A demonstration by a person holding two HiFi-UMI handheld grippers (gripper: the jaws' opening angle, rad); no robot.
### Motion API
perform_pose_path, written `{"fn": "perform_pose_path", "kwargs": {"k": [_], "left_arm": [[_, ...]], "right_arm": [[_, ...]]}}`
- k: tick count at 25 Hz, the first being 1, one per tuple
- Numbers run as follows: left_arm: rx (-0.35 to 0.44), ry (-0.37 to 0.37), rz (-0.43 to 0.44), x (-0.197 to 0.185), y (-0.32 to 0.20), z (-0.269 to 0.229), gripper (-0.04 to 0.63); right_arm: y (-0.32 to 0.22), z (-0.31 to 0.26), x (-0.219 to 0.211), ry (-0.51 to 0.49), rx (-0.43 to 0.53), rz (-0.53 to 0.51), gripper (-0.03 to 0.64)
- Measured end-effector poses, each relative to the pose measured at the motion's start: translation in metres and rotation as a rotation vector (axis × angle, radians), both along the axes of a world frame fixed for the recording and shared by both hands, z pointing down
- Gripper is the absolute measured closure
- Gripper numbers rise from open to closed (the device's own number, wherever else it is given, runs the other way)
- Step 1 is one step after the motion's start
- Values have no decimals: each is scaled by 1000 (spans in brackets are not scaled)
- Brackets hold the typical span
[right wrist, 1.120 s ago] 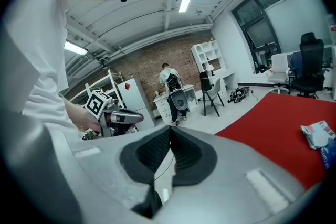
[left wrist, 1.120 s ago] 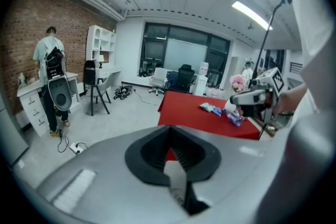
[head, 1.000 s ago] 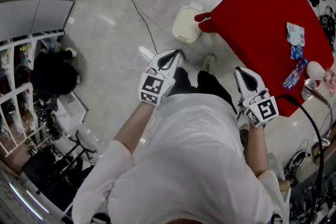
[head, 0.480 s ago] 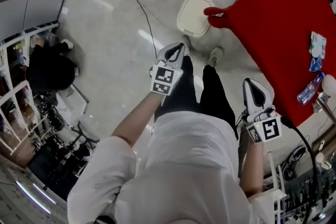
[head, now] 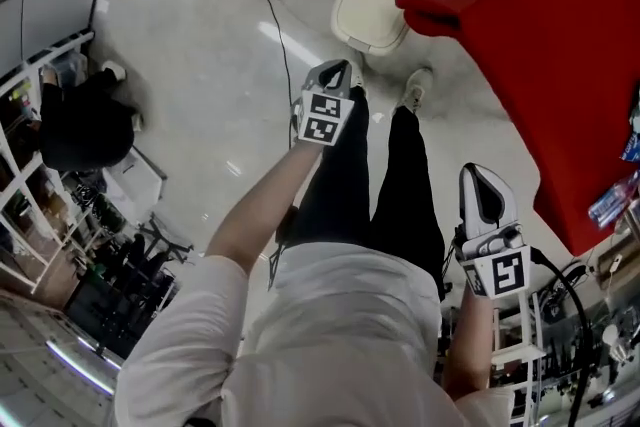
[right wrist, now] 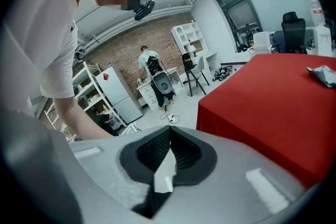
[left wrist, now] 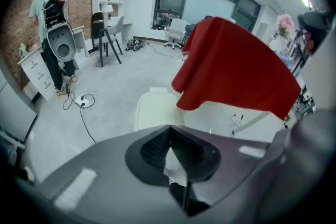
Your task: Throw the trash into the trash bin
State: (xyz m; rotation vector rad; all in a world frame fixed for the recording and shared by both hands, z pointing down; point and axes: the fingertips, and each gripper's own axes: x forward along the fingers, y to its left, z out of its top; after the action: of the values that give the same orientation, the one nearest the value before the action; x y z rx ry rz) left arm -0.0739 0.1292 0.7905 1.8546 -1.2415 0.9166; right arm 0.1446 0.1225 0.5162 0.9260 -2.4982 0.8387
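A cream trash bin (head: 368, 7) with its lid down stands on the floor beside the corner of the red-draped table (head: 560, 55); it also shows in the left gripper view (left wrist: 154, 110). My left gripper (head: 337, 70) hangs above the floor just short of the bin, pointing steeply down at it, jaws together with nothing between them (left wrist: 169, 131). My right gripper (head: 481, 173) sits lower by my right leg, also shut and empty (right wrist: 169, 131). On the table lie a plastic bottle (head: 610, 201) and a crumpled wrapper (right wrist: 322, 75).
The red cloth (left wrist: 236, 71) hangs over the bin's far side. A black cable (head: 262, 15) runs across the floor to a power strip (left wrist: 82, 102). Shelving and clutter (head: 60, 215) line the left. Another person (left wrist: 52, 29) stands by a desk at the back.
Both grippers have sunk, the left one much more. The left has also travelled toward the bin, which now lies closer below it. Both stayed shut.
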Motion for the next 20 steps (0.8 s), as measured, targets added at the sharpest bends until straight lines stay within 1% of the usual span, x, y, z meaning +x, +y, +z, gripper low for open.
{"fn": "perform_pose_path", "kwargs": {"k": [7,11,14,18,20], "left_arm": [[-108,-56,9,2,6,112,592],[-154,-81,5,4,8,166,592],[-186,-102,-13,5,10,194,592],[-254,-114,-31,7,14,223,591],[-255,-131,-31,6,14,227,589]], "right_arm": [[-4,45,-12,-41,-50,28,615],[-3,79,-9,-45,-80,45,615],[1,99,-3,-42,-106,54,615],[-2,114,5,-35,-118,83,615],[-6,118,7,-33,-116,97,615]]}}
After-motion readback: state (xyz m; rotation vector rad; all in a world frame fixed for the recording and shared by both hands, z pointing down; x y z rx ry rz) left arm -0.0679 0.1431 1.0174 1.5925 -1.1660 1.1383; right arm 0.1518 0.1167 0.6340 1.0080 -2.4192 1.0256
